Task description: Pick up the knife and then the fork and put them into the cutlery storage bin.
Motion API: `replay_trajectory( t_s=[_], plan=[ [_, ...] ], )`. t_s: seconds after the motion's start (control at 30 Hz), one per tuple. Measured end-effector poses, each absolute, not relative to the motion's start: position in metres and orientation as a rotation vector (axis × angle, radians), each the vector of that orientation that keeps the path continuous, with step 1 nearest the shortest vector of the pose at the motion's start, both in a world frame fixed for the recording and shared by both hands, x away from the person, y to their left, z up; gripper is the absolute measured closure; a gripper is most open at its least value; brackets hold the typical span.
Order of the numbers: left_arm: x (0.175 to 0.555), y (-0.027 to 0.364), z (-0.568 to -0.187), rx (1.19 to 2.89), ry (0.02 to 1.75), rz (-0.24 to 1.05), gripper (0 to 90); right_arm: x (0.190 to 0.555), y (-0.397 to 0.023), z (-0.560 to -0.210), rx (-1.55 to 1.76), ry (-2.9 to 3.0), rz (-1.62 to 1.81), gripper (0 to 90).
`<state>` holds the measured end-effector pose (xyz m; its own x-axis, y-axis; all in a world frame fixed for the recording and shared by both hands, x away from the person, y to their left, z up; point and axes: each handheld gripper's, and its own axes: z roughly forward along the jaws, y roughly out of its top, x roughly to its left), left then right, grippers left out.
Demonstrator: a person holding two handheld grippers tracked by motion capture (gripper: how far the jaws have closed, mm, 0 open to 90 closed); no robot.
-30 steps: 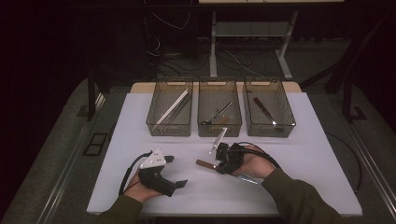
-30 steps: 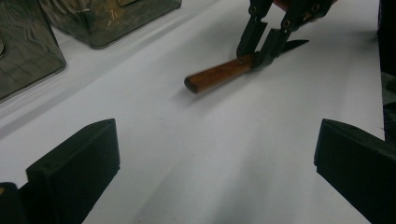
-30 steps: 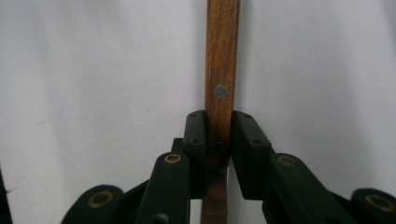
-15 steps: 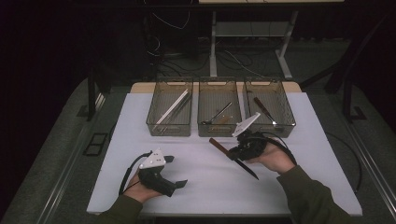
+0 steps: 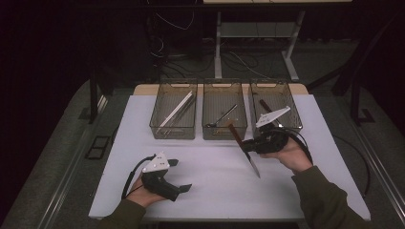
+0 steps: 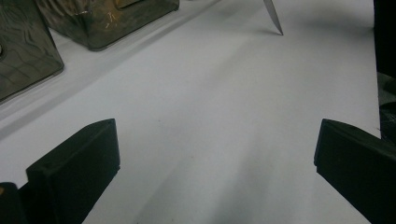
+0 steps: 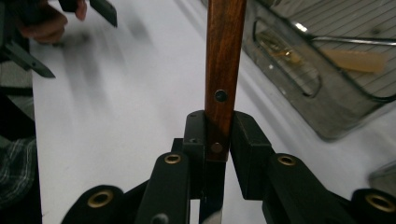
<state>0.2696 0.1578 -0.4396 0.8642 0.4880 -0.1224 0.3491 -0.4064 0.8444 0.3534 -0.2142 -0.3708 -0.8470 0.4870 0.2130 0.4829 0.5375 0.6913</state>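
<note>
A knife with a brown wooden handle [image 5: 233, 131] and a steel blade [image 5: 252, 165] hangs tilted above the white table [image 5: 210, 191], handle towards the bins, tip towards the near edge. My right gripper [image 5: 246, 145] is shut on it where handle meets blade. In the right gripper view the pads [image 7: 250, 144] clamp the riveted handle [image 7: 224, 56] from both sides. My left gripper [image 5: 180, 175] rests on the table at the near left, jaws wide open with nothing between them [image 6: 215, 163]. The blade tip [image 6: 275, 18] shows far ahead of it.
Three dark mesh bins stand in a row at the far side: the left bin [image 5: 173, 131] holds pale long utensils, the middle bin [image 5: 224, 134] a metal utensil, the right bin [image 5: 295, 110] a dark-handled one. The right hand is just in front of the right bin.
The right hand has carried the knife rightward and up, from the table's middle to in front of the right bin, turning the blade towards the near edge. The left gripper stayed put.
</note>
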Motion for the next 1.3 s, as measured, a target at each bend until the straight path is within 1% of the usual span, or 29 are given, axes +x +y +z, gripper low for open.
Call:
replay_trajectory(
  t_s=[0.3, 0.47, 0.6, 0.73, 1.03, 1.17, 1.3],
  plan=[
    [0.27, 0.158, -0.439, 2.036, 0.604, 0.178, 0.0, 0.355, -0.235, -0.357, 0.907, 2.661, 1.334, 76.8],
    [0.27, 0.158, -0.44, 2.036, 0.607, 0.178, 0.0, 0.356, -0.252, -0.341, 0.921, 2.584, 1.356, 76.8],
    [0.27, 0.158, -0.44, 2.033, 0.612, 0.177, 0.0, 0.363, -0.269, -0.323, 0.955, 2.498, 1.353, 76.8],
    [0.27, 0.158, -0.44, 2.034, 0.618, 0.174, 0.0, 0.377, -0.28, -0.307, 0.98, 2.442, 1.327, 76.8],
    [0.27, 0.158, -0.44, 2.029, 0.619, 0.169, 0.0, 0.422, -0.298, -0.274, 1.049, 2.316, 1.245, 76.8],
    [0.27, 0.158, -0.44, 2.031, 0.615, 0.172, 0.0, 0.444, -0.297, -0.274, 1.085, 2.297, 1.162, 76.8],
    [0.27, 0.158, -0.44, 2.031, 0.612, 0.17, 0.0, 0.463, -0.298, -0.287, 1.137, 2.279, 1.107, 76.8]
  ],
)
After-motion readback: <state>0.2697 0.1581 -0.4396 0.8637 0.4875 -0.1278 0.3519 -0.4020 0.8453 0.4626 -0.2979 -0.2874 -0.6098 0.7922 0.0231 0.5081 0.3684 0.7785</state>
